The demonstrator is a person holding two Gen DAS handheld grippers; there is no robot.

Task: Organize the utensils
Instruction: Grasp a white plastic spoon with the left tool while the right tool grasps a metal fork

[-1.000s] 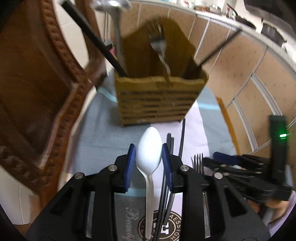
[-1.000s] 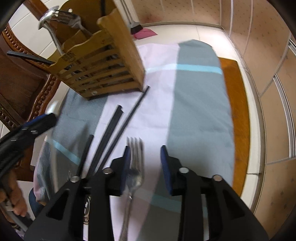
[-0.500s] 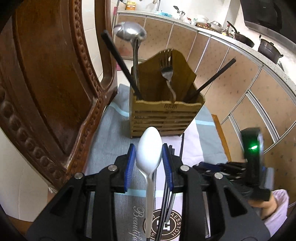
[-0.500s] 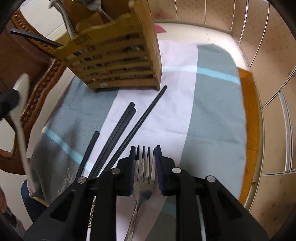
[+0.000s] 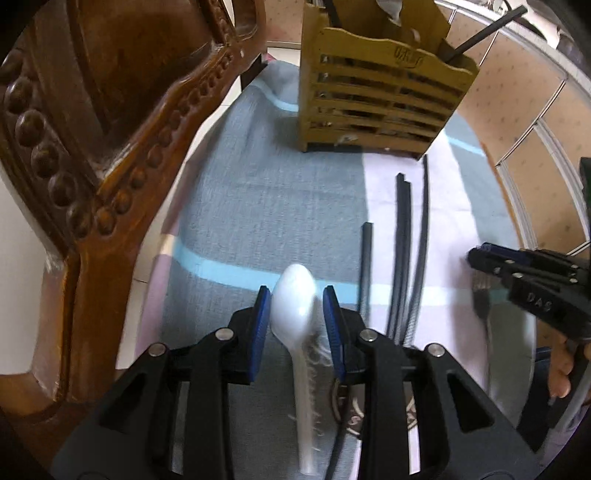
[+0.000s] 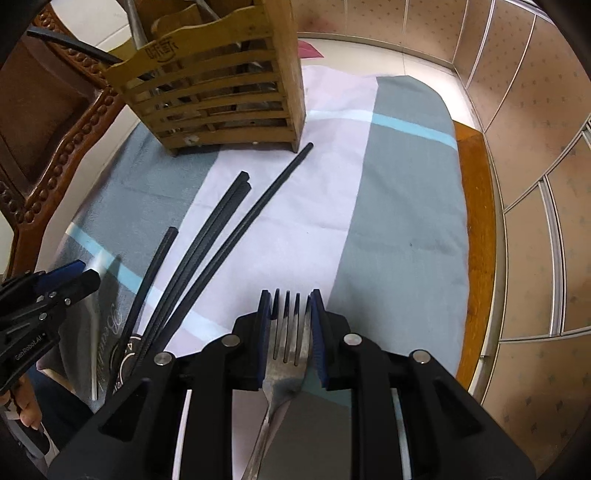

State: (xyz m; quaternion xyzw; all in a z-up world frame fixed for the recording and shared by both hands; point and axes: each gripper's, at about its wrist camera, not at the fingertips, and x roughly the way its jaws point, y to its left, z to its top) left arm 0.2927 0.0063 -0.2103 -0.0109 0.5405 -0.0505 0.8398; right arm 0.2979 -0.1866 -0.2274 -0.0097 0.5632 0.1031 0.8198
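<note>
My left gripper (image 5: 295, 306) holds a white plastic spoon (image 5: 293, 299) between its blue pads, bowl forward, low over the cloth. My right gripper (image 6: 290, 317) is shut on a metal fork (image 6: 288, 332), tines forward; it also shows in the left wrist view (image 5: 524, 273) at the right. A slatted wooden utensil holder (image 5: 376, 92) stands at the far end of the cloth, seen too in the right wrist view (image 6: 218, 96). Several black chopsticks (image 6: 221, 229) lie on the cloth between the holder and the grippers.
A striped grey, pink and blue cloth (image 6: 388, 206) covers the table. A carved wooden chair back (image 5: 92, 147) rises close on the left. Tiled cabinet fronts (image 6: 535, 147) run along the right. The holder contains a black chopstick (image 5: 487, 26) and other utensils.
My left gripper dropped and tilted down toward the cloth, still holding the spoon. My right gripper closed on the fork and stayed there.
</note>
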